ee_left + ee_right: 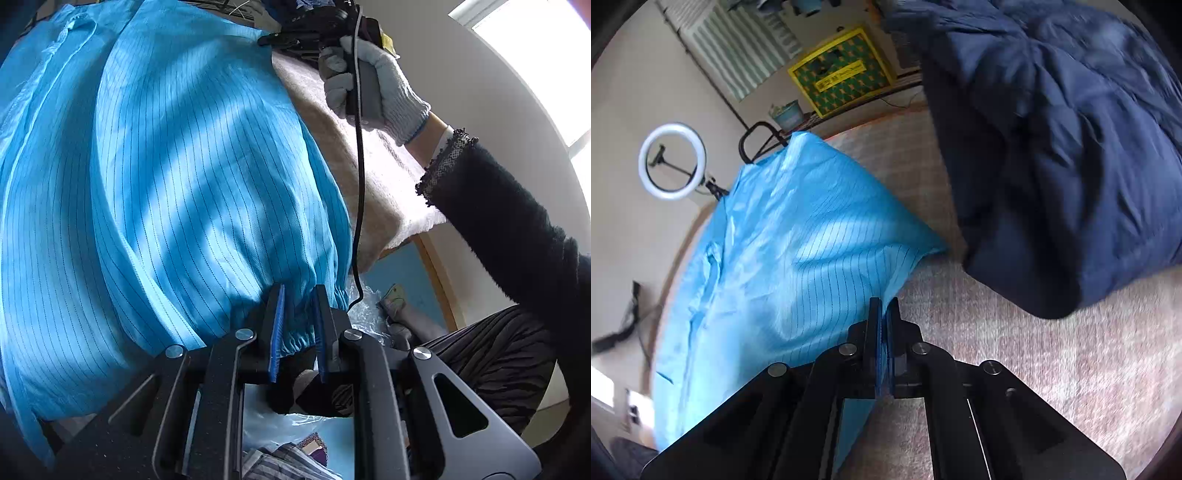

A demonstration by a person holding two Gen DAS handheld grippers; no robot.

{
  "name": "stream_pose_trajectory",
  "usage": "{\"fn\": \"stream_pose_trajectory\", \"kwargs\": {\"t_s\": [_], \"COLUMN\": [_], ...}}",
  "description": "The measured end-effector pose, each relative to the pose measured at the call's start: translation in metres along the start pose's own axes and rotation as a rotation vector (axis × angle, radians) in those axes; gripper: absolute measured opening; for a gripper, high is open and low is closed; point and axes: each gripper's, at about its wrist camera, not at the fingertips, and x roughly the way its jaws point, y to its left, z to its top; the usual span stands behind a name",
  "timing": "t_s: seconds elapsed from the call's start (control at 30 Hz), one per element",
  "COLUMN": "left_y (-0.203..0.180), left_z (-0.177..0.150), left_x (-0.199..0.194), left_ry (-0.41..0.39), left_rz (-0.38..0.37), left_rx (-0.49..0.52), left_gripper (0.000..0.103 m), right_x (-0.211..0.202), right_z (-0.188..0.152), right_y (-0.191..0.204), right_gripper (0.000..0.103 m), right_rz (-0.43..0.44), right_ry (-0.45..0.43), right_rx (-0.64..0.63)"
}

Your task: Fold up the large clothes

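A large light-blue pinstriped garment (pixel 166 166) lies spread over the cloth-covered table. My left gripper (pixel 298 317) is shut on its gathered elastic edge at the near side, with the fabric bunched between the blue pads. In the right wrist view the same garment (pixel 783 240) stretches away to the left. My right gripper (pixel 884 317) is shut on its near edge, a thin fold pinched between the pads. The left wrist view also shows the right gripper (pixel 273 38) at the garment's far corner, held by a gloved hand (pixel 369 81).
A dark navy padded garment (pixel 1052 147) lies heaped on the beige table cover (pixel 997 369) to the right. A black cable (pixel 360 184) hangs from the right gripper. A ring light (pixel 672 161) and a yellow-green box (pixel 842 74) stand beyond the table. Bags and clothes (pixel 280 435) lie below.
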Motion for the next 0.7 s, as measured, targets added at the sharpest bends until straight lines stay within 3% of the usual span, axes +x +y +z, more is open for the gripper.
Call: {"fn": "stream_pose_trajectory", "kwargs": {"t_s": [0.1,0.17,0.23,0.53,0.57,0.6,0.67,0.7], "left_y": [-0.003,-0.008,-0.013,-0.019,-0.02,-0.023,-0.031,-0.036], "left_z": [-0.002,-0.004,-0.007,-0.014,-0.013,-0.012,-0.012,-0.011], "left_x": [-0.01,-0.02,-0.031,-0.062,-0.06,-0.056,-0.044,-0.037], "left_ry": [-0.016,-0.036,-0.065,-0.167,-0.168,-0.159,-0.16,-0.168], "left_rz": [0.009,0.011,0.021,0.097,0.102,0.096,0.099,0.105], "left_rx": [0.016,0.022,0.033,0.056,0.061,0.066,0.066,0.081], "left_gripper": [0.014,0.014,0.014,0.014,0.016,0.032,0.05,0.051], "right_x": [-0.023,-0.049,-0.077,-0.182,-0.195,-0.206,-0.22,-0.229], "right_z": [0.002,0.001,-0.003,-0.06,-0.071,-0.08,-0.095,-0.105], "right_y": [-0.004,-0.001,0.004,0.038,0.042,0.044,0.048,0.048], "right_gripper": [0.005,0.027,0.038,0.038,0.038,0.038,0.038,0.038], "right_rz": [0.084,0.103,0.118,0.197,0.198,0.199,0.195,0.196], "right_ry": [-0.007,-0.043,-0.084,-0.13,-0.136,-0.142,-0.155,-0.164], "right_rx": [0.042,0.025,0.023,-0.04,-0.042,-0.039,-0.026,-0.016]}}
